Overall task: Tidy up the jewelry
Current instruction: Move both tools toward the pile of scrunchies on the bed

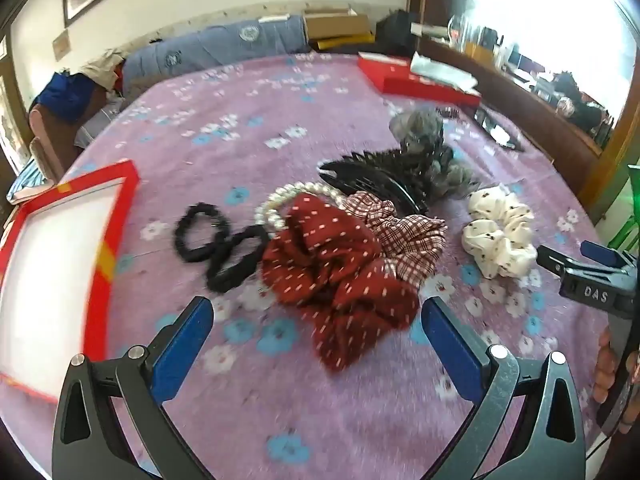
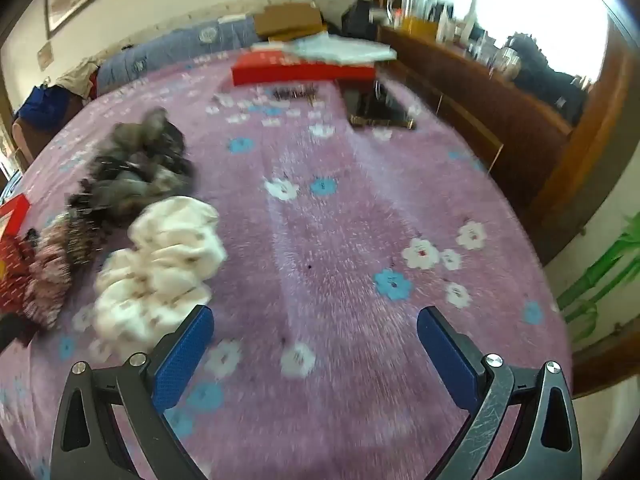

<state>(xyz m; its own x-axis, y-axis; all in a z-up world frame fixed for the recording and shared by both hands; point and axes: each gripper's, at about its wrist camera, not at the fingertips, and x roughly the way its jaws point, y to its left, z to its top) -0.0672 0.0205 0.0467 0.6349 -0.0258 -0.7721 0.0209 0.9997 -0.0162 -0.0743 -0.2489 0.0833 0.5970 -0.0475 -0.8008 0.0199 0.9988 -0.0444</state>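
Hair accessories lie in a heap on the purple flowered bedspread [image 1: 248, 120]. A dark red dotted scrunchie [image 1: 340, 276] lies just in front of my open, empty left gripper [image 1: 316, 320]. Behind it are a pearl bracelet [image 1: 280, 204], black hair ties [image 1: 220, 244], a checked scrunchie [image 1: 404, 232], a black claw clip [image 1: 380, 180], a grey scrunchie [image 1: 424, 128] and a white scrunchie [image 1: 498, 236]. My right gripper [image 2: 316, 328] is open and empty over bare bedspread, with the white scrunchie [image 2: 160, 264] to its left. It also shows in the left wrist view [image 1: 576, 264].
An open red box with a white lining [image 1: 60, 260] lies at the left. A red box lid [image 1: 416, 80] with paper on it lies at the far side. A dark tray [image 2: 376, 110] sits near the wooden cabinet [image 2: 500, 120]. A folded blue quilt [image 1: 216, 48] lies along the wall.
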